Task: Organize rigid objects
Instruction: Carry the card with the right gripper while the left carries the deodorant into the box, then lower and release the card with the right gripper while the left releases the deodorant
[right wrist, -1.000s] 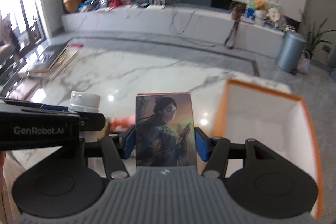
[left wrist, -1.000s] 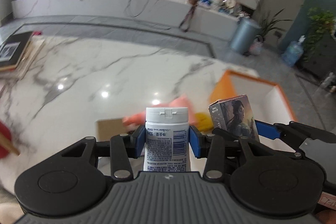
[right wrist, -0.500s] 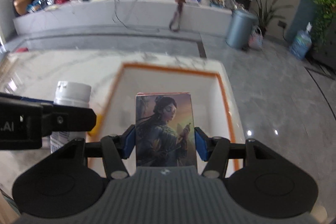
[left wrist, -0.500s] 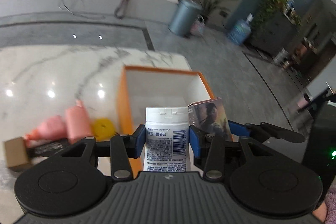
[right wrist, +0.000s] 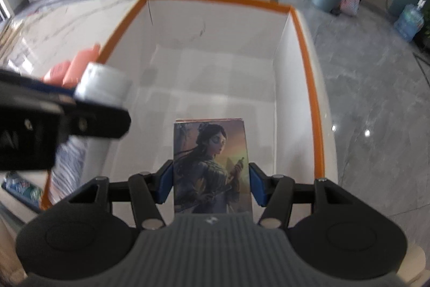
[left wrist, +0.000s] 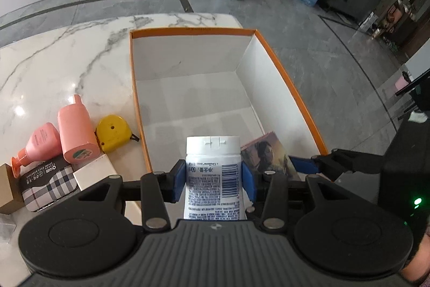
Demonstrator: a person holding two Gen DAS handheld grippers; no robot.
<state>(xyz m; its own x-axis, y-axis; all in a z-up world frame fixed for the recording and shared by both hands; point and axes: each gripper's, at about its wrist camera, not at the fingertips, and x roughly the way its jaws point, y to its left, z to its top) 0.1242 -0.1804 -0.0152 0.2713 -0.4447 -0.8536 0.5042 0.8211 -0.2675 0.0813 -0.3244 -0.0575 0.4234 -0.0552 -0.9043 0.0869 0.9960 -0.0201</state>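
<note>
My left gripper (left wrist: 213,180) is shut on a white tube with a flip cap (left wrist: 212,174) and holds it over the near end of the orange-rimmed white box (left wrist: 285,77). My right gripper (right wrist: 211,186) is shut on a small box printed with a woman's portrait (right wrist: 211,166), held above the same white box (right wrist: 306,45). The portrait box also shows in the left wrist view (left wrist: 264,153), just right of the tube. The tube's cap (right wrist: 103,84) shows at the left of the right wrist view.
Left of the box on the marble table (left wrist: 61,55) lie a pink bottle (left wrist: 76,129), a pink pump bottle (left wrist: 37,144), a yellow tape measure (left wrist: 111,133), a plaid case (left wrist: 47,183), a white box (left wrist: 94,171) and a brown box (left wrist: 6,188).
Both grippers have swung right and tilted down, from over the open table to above the orange-rimmed box. Each still holds its object.
</note>
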